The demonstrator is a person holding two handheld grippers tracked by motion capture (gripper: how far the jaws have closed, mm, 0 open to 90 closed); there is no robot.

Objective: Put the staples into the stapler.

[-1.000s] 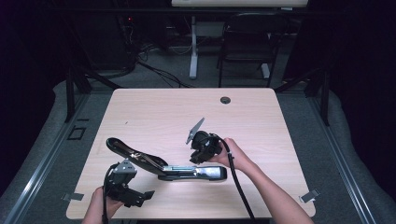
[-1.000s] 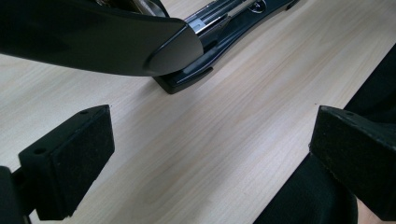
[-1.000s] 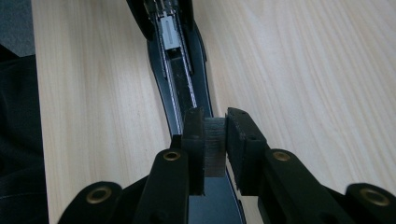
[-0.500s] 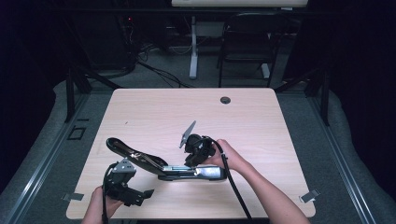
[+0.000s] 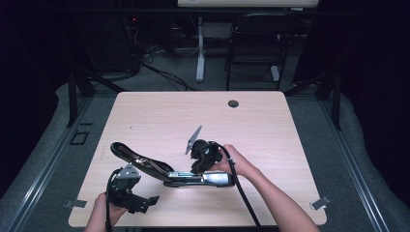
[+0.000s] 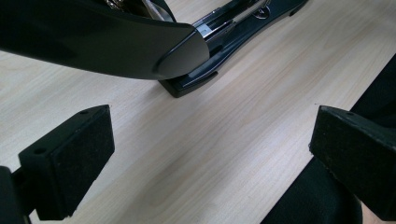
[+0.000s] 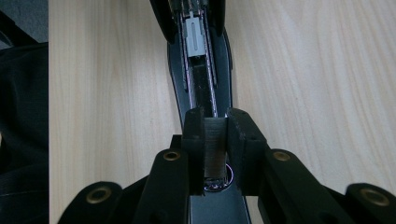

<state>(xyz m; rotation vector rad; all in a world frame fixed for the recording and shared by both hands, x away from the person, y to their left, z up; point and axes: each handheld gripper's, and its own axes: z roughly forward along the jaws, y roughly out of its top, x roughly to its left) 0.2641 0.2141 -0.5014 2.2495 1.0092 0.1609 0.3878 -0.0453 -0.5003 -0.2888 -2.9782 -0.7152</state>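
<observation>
Wooden table [image 5: 159, 116] | stapler [image 5: 164, 169] lid raised | left gripper [image 6: 210, 154] spread | right gripper [image 7: 215, 144] pressed together, pinched item unclear

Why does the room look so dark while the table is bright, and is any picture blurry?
High view: the lamp lights only the table, and the surroundings fade to black. Left claw view: the stapler throws a soft shadow, and the near pads look soft. Right claw view: the claw is dim and slightly blurred.
</observation>
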